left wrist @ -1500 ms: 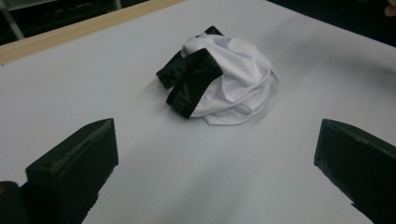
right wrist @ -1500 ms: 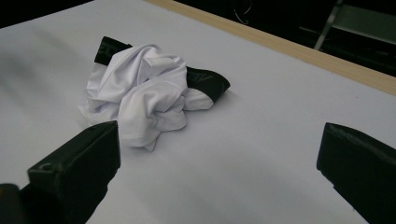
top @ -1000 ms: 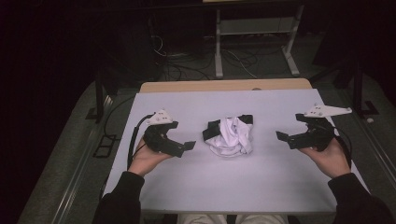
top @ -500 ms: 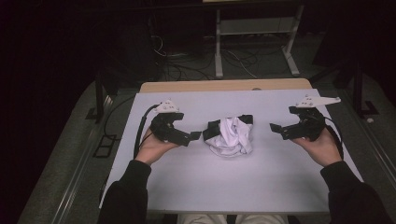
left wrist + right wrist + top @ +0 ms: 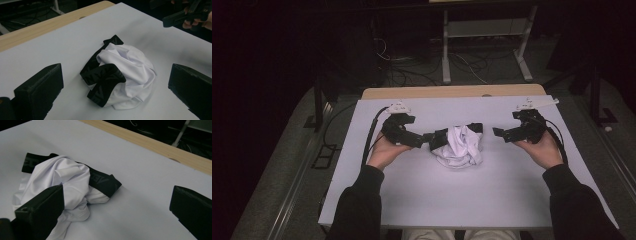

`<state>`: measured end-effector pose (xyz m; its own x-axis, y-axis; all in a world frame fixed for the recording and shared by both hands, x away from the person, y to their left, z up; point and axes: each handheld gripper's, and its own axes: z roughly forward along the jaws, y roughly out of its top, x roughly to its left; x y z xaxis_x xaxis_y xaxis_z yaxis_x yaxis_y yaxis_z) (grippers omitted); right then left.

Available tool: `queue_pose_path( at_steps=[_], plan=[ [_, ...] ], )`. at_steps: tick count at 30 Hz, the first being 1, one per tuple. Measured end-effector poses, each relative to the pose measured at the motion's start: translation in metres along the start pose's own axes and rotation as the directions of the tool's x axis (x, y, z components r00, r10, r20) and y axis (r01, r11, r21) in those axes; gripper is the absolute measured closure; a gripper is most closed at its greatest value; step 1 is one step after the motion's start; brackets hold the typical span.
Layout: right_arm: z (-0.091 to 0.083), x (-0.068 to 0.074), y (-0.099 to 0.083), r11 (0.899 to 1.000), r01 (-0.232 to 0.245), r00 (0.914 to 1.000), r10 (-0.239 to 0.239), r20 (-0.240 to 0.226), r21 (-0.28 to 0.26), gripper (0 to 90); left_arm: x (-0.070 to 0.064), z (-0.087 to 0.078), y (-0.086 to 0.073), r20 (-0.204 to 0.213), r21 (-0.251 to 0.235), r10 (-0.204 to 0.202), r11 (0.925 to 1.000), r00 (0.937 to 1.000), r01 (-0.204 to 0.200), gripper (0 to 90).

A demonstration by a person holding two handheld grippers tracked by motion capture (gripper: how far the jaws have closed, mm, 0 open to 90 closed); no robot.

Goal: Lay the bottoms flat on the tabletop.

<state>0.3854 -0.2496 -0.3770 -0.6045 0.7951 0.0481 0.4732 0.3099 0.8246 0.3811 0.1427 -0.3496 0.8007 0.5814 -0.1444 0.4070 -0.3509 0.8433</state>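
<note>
The work looks like it has hardly begun. A crumpled piece of clothing point(image 5: 458, 145) lies bunched in a heap in the middle of the counter point(image 5: 422, 200), and no part of it is held, spread out or folded yet. All of the sorting out is still to do, I think.

The left hand-held gripper point(image 5: 428, 140) is just left of the heap, and its tips seem to be right at the heap's black edge. In the left gripper view its two jaws stand wide apart, with the heap between them but a little farther off. They pinch nothing. The right hand-held gripper point(image 5: 498, 133) is on the other side of the heap, near it but not touching. Its jaws are spread wide too and hold nothing.

The clothing is soft, thin, white cloth with lots of folds and wrinkles. It looks smooth and a bit shiny. A wide black band point(image 5: 103, 80) runs along its edge. The band looks thicker and stretchy, and it has faint letters on it that I cannot read. One end of the band sticks out at the back of the heap, and another loop of it curls over the front.

The counter around the heap is flat, smooth and pale. Behind the heap, a strip of light wood point(image 5: 160, 146) shows along the far edge.
</note>
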Motion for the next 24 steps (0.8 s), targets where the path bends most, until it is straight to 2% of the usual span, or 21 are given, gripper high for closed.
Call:
queue_pose_path(
  at_steps=[7, 8, 12, 16, 24],
  plan=[
    [0.018, -0.005, -0.004, 1.0, -0.025, 0.9995, 0.025, -0.018, 0.009, 0.0, 0.003, 0.02, -0.005, 0.01, 0.013, -0.031, 0.9994, 0.9995, 0.031, 0.0],
    [0.023, -0.006, -0.005, 0.999, -0.034, 0.9992, 0.034, -0.021, 0.012, 0.0, 0.005, 0.027, -0.007, 0.015, 0.01, -0.051, 0.9987, 0.9986, 0.051, 0.0],
    [0.03, -0.008, -0.007, 0.999, -0.052, 0.9981, 0.052, -0.034, 0.012, 0.0, 0.007, 0.036, -0.011, 0.027, 0.004, -0.083, 0.9966, 0.9962, 0.083, 0.0],
    [0.041, -0.005, -0.01, 0.998, -0.066, 0.9962, 0.067, -0.057, 0.014, 0.0, 0.009, 0.05, -0.016, 0.034, 0.028, -0.097, 0.9949, 0.9947, 0.096, 0.0],
    [0.054, 0.004, -0.013, 0.997, -0.063, 0.9941, 0.066, -0.086, 0.035, 0.0, 0.011, 0.065, -0.021, 0.045, 0.041, -0.119, 0.9922, 0.9918, 0.118, 0.3]
  ],
)
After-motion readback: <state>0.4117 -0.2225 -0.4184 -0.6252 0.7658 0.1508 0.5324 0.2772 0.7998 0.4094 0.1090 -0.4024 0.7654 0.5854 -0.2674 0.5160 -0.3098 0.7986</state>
